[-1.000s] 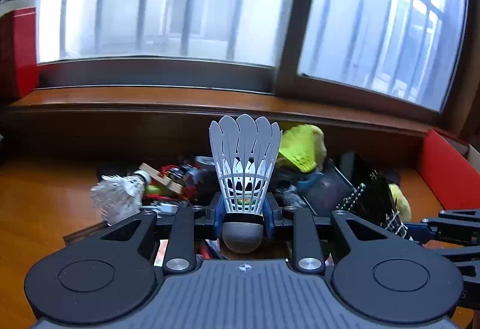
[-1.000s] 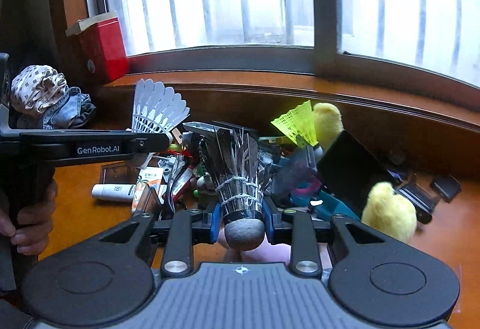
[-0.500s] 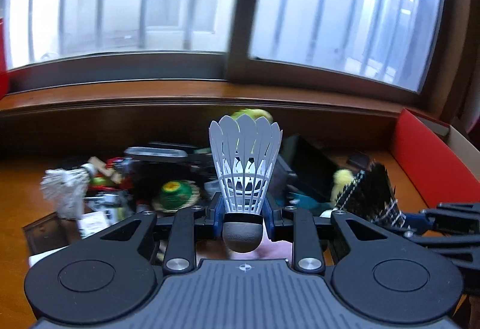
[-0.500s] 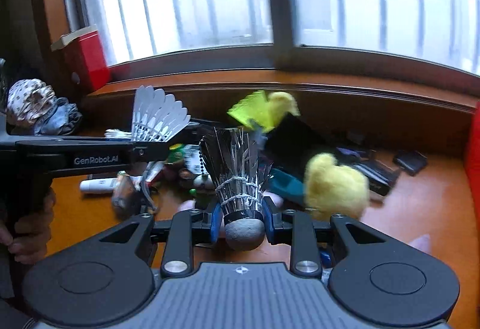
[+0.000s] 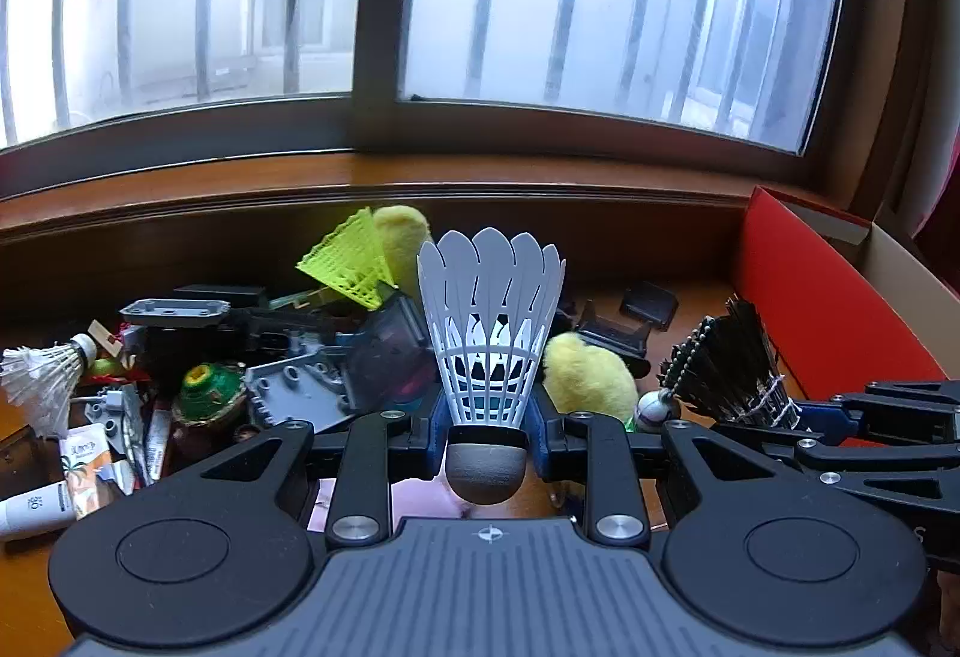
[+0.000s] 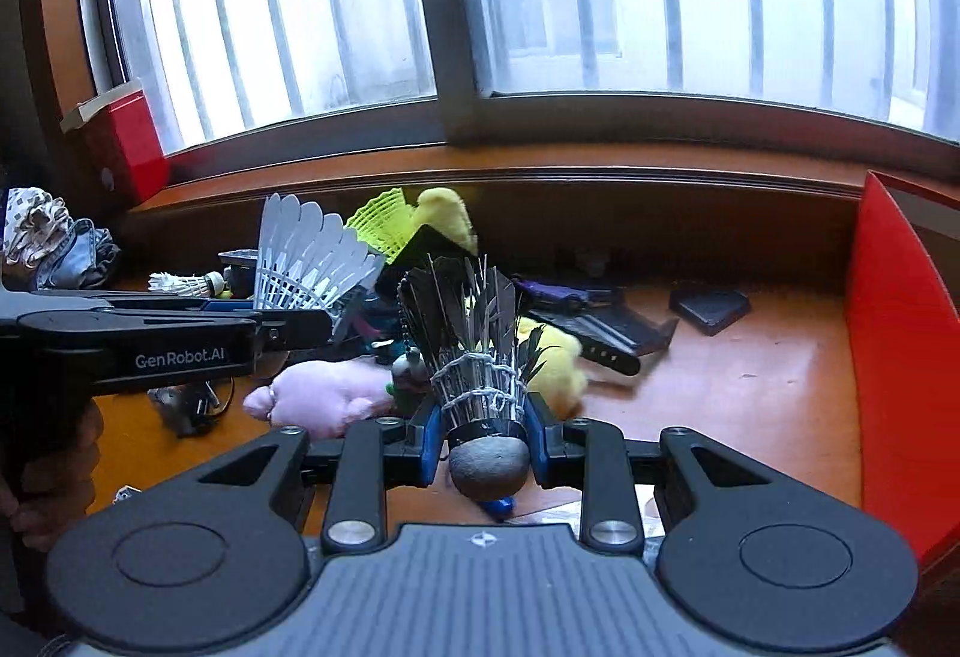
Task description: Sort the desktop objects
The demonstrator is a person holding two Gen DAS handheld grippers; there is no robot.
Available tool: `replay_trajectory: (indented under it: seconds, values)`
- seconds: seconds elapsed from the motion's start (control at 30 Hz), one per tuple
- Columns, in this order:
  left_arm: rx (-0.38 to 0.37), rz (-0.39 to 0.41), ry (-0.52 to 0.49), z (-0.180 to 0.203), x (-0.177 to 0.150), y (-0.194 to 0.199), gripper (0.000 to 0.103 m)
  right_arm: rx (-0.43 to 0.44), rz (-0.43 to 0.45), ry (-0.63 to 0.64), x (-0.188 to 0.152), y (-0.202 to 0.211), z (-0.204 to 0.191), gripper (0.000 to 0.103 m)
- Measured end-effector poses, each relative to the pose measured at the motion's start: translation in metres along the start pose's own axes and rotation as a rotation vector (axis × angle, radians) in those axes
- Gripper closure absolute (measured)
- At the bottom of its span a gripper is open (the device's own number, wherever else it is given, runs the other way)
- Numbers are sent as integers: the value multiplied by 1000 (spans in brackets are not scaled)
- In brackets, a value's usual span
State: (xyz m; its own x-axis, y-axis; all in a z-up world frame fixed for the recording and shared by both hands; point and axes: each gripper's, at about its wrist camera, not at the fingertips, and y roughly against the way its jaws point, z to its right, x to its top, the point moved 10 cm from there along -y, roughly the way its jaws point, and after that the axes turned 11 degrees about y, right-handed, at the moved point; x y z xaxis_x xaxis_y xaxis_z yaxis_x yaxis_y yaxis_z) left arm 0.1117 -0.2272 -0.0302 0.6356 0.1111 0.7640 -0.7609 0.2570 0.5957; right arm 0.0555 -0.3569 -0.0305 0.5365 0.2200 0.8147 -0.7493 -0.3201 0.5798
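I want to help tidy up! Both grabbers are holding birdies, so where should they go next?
Probably carry both to the right, toward the red box. The left gripper clamps the white shuttlecock, the right gripper the black shuttlecock, and that open box is beside them.

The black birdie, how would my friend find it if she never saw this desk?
Look along the wooden desk under the window toward the tall red box on the right. Nearest the camera, the right claw is shut on the black birdie. Its feathers are dark and ragged; the left claw's white shuttlecock looks smooth and plastic.
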Motion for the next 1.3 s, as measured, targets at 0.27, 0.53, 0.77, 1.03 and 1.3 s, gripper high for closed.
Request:
replay_trajectory:
  seconds: [0.27,0.53,0.77,1.03,1.3]
  values:
    - [23,-19,8,16,-2,-11,75,30,19,-2,-2,3,24,73]
    - [26,-6,-2,47,1,-20,75,37,66,32,2,19,51,73]
    - [22,0,9,78,-4,-30,74,43,107,63,6,33,75,73]
    - [26,20,19,112,-9,-32,74,51,142,97,7,54,105,73]
    - [16,67,-24,147,7,-31,74,79,221,80,16,88,133,73]
